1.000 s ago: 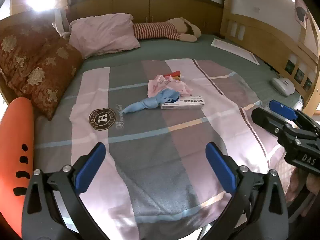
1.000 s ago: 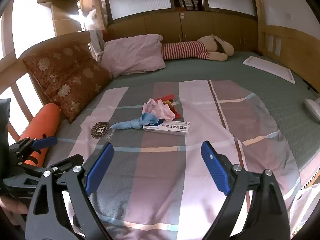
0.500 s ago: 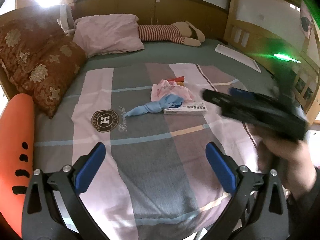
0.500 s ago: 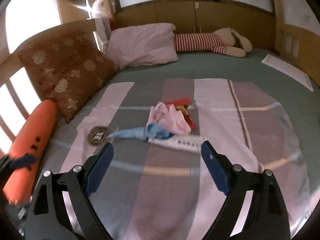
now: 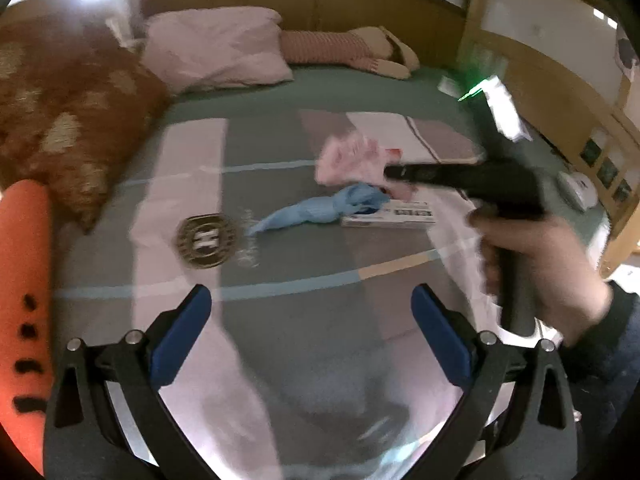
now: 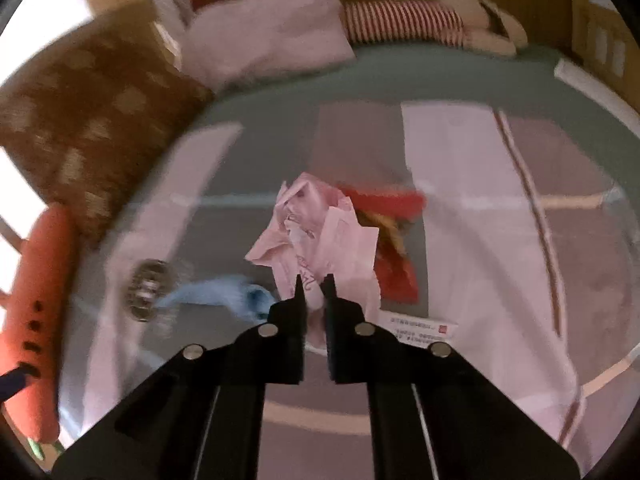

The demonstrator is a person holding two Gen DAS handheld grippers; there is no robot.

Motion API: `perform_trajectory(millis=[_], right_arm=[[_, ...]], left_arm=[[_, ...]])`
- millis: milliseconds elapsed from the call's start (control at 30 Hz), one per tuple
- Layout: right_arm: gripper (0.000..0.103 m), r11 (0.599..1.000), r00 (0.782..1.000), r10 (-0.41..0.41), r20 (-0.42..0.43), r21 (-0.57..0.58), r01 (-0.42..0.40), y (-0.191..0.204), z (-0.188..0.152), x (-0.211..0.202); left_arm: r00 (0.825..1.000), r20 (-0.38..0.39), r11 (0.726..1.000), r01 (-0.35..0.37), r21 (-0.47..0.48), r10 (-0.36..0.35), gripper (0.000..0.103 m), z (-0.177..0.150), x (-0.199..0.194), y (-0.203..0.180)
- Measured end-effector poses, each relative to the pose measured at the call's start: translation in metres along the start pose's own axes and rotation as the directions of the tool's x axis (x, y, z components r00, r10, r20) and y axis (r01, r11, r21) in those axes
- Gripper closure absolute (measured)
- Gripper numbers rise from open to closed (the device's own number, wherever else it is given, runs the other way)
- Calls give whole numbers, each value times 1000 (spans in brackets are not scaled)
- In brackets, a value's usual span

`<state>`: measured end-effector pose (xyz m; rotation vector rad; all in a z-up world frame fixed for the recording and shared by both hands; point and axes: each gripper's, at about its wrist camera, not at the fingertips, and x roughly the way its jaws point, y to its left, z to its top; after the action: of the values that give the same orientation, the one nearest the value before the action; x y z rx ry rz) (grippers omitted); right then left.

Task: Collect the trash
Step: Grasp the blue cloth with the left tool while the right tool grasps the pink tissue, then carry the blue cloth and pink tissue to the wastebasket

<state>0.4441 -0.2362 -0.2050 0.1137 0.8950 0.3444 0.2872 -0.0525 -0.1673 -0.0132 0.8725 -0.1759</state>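
Right gripper [image 6: 313, 282] now pinched on pink wrapper [image 6: 312, 236], previously spread — left gripper [image 5: 310, 316] unchanged

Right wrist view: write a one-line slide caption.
Right gripper, nearly closed, reaches the crumpled pink paper in the trash pile on the striped bedspread.

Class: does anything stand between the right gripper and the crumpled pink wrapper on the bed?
Nothing visible does. The right gripper, fingers nearly closed, points straight at the crumpled pink wrapper; no object lies between them.
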Motion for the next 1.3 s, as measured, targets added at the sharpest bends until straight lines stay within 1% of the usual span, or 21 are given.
perform_trajectory(millis=[67,167,267,333,400,467,500,533,567,600,633,667,700,733,800,900,967,1033,1133,1200,1300], right_arm=[[94,999,998,38,55,17,-39,2,1,-36],[94,996,986,64,152,57,-73,1,-4,-93],[94,992,974,45,221,102,-69,-5,-21,-136],[94,988,970,52,238,132,-85,-10,-38,-153],[94,983,970,58,236,154,-96,-14,-49,-159],[94,980,971,65,232,169,-106,-16,-58,-162],[94,979,971,65,229,173,-107,-17,-59,-163],[94,980,972,65,225,170,-105,-17,-59,-162],[94,981,973,65,223,165,-104,-15,-59,-162],[94,982,973,62,221,160,-99,-16,-58,-160],[94,983,975,58,214,156,-93,-16,-58,-157],[94,984,976,60,209,154,-94,-16,-59,-156],[94,983,976,65,206,153,-97,-17,-58,-154],[94,984,976,67,209,149,-100,-17,-57,-153],[94,986,976,67,209,138,-98,-16,-56,-152],[94,991,977,65,205,98,-87,-7,-56,-150],[94,995,976,60,209,68,-76,0,-58,-154],[94,998,973,43,228,33,-52,11,-62,-164],[94,1000,967,22,255,-17,-19,27,-75,-179],[94,999,966,13,259,-45,-1,35,-88,-186],[94,998,969,23,248,-56,-9,41,-109,-192]], left_arm=[[1000,-6,999,3,43,-3,4,9,21,-6],[1000,0,997,18,75,-18,4,26,51,-12],[1000,16,994,-14,107,12,6,41,82,-12],[1000,2,991,-15,131,15,21,47,106,-9],[1000,-25,990,0,140,4,29,52,132,-6],[998,-61,988,22,154,-12,31,54,160,-2],[997,-74,986,15,166,-3,38,54,171,-1],[994,-110,984,13,180,7,50,53,186,0],[989,-148,983,45,180,-18,54,50,197,2],[991,-134,980,49,193,-23,65,48,198,2],[992,-123,973,46,228,-19,72,46,197,-1],[991,-130,970,41,241,-10,75,46,194,-1],[991,-134,973,42,228,-11,76,47,189,1],[992,-125,982,38,184,-15,76,49,177,6],[993,-113,990,33,134,-17,76,51,158,11],[993,-107,996,52,79,-43,76,49,112,10],[996,-68,995,54,78,-49,76,47,69,-3],[999,-13,997,32,65,-31,75,43,31,-12],[998,64,999,14,45,-17,75,24,-20,-22],[995,100,999,-16,40,12,75,7,-41,-28],[991,125,999,-41,-16,43,75,-17,-64,-22]])
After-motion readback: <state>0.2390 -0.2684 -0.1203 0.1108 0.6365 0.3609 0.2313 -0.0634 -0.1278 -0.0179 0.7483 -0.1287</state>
